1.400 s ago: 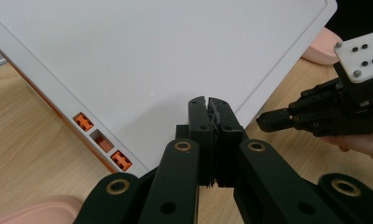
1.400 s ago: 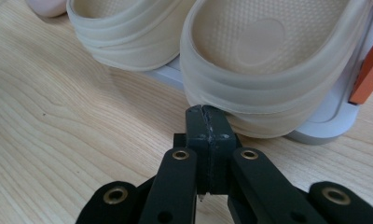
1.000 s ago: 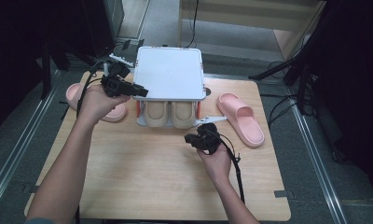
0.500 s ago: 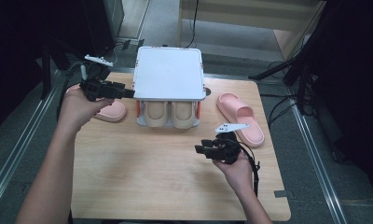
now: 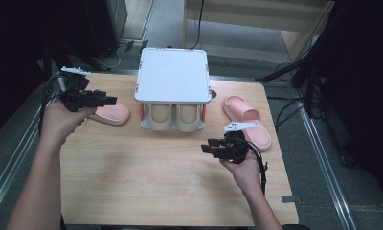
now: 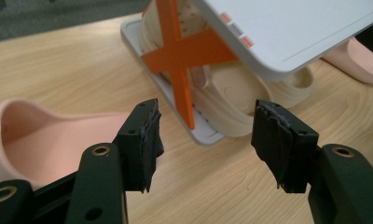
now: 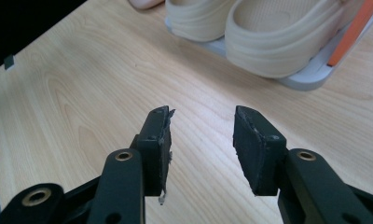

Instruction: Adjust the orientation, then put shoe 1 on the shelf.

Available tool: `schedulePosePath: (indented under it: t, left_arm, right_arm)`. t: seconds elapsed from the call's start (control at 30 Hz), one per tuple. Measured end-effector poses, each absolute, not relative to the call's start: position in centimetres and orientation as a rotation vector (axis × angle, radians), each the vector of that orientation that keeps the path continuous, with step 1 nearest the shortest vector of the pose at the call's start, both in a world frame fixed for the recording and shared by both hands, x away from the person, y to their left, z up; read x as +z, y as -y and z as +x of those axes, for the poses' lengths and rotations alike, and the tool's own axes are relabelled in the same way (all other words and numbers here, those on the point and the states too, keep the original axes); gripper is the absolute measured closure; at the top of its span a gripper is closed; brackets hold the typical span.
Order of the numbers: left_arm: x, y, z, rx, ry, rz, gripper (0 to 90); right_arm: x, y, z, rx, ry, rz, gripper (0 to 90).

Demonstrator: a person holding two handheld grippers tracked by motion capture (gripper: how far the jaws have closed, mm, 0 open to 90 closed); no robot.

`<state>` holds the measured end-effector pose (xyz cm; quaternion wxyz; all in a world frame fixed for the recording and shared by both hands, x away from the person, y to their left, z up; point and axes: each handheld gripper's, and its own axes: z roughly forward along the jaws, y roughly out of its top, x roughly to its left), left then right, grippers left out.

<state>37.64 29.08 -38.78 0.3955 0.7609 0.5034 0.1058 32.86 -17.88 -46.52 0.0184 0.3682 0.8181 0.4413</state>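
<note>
Pale wooden tabletop [image 5: 132, 177] under me: my left gripper [image 5: 110, 100], jaws just spread wide and empty, hangs nearest the soft pink rubber slipper [image 5: 110, 114] at its five o'clock, long axis three-to-nine; right gripper [image 5: 206, 147] gapes empty.

No text, label, brand, number or sign can be read anywhere.

Two pink slippers [image 5: 112, 113], two beige slippers [image 5: 160, 117], one white rack [image 5: 173, 76]
</note>
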Motion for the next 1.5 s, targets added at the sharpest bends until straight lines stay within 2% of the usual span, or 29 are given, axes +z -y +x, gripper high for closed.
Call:
schedulePosePath:
  t: [0.27, 0.3, 0.57, 0.63, 0.77, 0.8, 0.87, 1.0, 1.23, 1.5]
  left_arm:
    - [-41.8, -30.3, 38.8, 0.254, -1.332, 1.905, 41.2]
    - [-42.3, -30.5, 39.1, 0.223, -1.344, 1.894, 44.0]
    - [-44.1, -30.8, 40.0, 0.245, -1.366, 1.91, 50.1]
    - [-44.9, -31.0, 40.3, 0.217, -1.381, 1.932, 64.8]
    - [-46.3, -31.8, 40.7, 0.226, -1.42, 1.922, 78.0]
    - [-46.6, -32.1, 40.8, 0.242, -1.434, 1.908, 78.0]
    - [-47.0, -32.6, 41.1, 0.258, -1.453, 1.884, 87.0]
    - [-47.9, -33.1, 41.8, 0.289, -1.491, 1.866, 89.0]
    - [-49.7, -34.1, 42.7, 0.301, -1.586, 1.858, 87.6]
    - [-50.2, -34.5, 42.7, 0.3, -1.591, 1.9, 85.7]
  right_arm:
    - [-46.8, 17.6, 32.9, 1.347, -2.565, 1.137, 57.1]
    - [-46.7, 17.6, 32.8, 1.354, -2.561, 1.131, 57.1]
    - [-47.0, 17.6, 32.9, 1.335, -2.563, 1.133, 57.0]
    - [-47.0, 17.8, 32.8, 1.329, -2.555, 1.134, 55.9]
    - [-47.0, 18.1, 32.6, 1.325, -2.543, 1.142, 56.0]
    - [-47.0, 18.1, 32.5, 1.318, -2.542, 1.139, 55.9]
    - [-47.0, 18.2, 32.4, 1.31, -2.545, 1.132, 56.0]
    - [-47.0, 18.4, 32.0, 1.301, -2.537, 1.144, 56.0]
    - [-46.8, 19.3, 31.5, 1.28, -2.508, 1.167, 55.9]
    - [-46.7, 19.4, 31.3, 1.273, -2.496, 1.164, 55.6]
